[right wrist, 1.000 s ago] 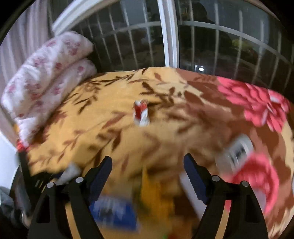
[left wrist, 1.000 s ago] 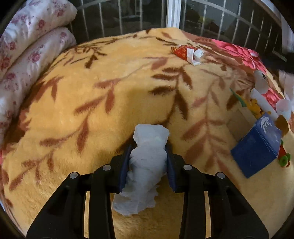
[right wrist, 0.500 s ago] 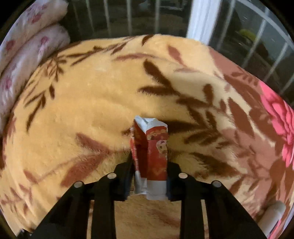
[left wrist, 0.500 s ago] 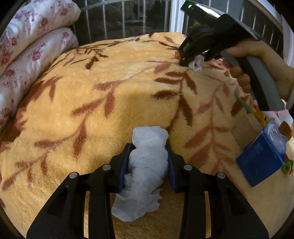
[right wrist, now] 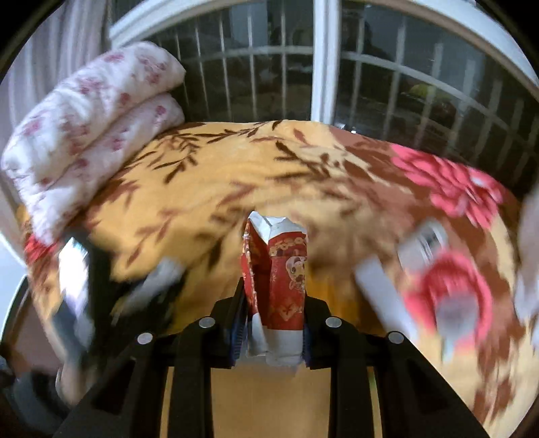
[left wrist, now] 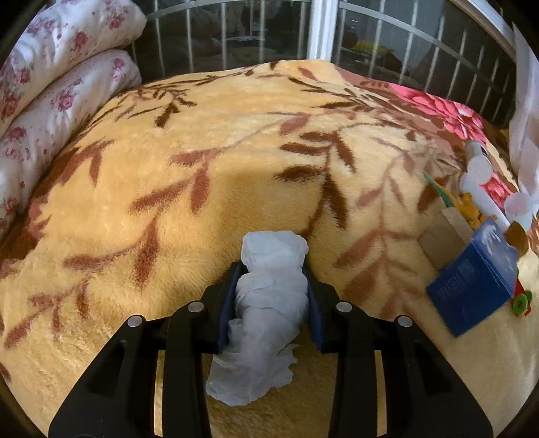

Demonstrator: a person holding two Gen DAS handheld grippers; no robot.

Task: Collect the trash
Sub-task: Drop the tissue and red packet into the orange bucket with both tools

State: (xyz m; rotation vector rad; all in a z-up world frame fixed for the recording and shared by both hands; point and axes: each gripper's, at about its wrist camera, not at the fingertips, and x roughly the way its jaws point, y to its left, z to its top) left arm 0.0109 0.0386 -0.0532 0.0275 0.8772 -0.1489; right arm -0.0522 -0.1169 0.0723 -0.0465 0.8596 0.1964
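Beside the right tool (right wrist: 271, 296), clamped red wrapper (right wrist: 281, 279), blurred, perhaps tubes.

Warm indoor light falls on the blanket (left wrist: 235, 161) — the window (left wrist: 262, 30) behind is dark. The left wrist view is sharp, with a soft shadow mid-blanket; the right wrist view smears sideways with motion blur. Fisheye bending curves both edges — corners black.

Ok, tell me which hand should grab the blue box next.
Neither is free: left gripper is shut on the crumpled tissue, right gripper on the red wrapper. The blue box lies nearer the left.
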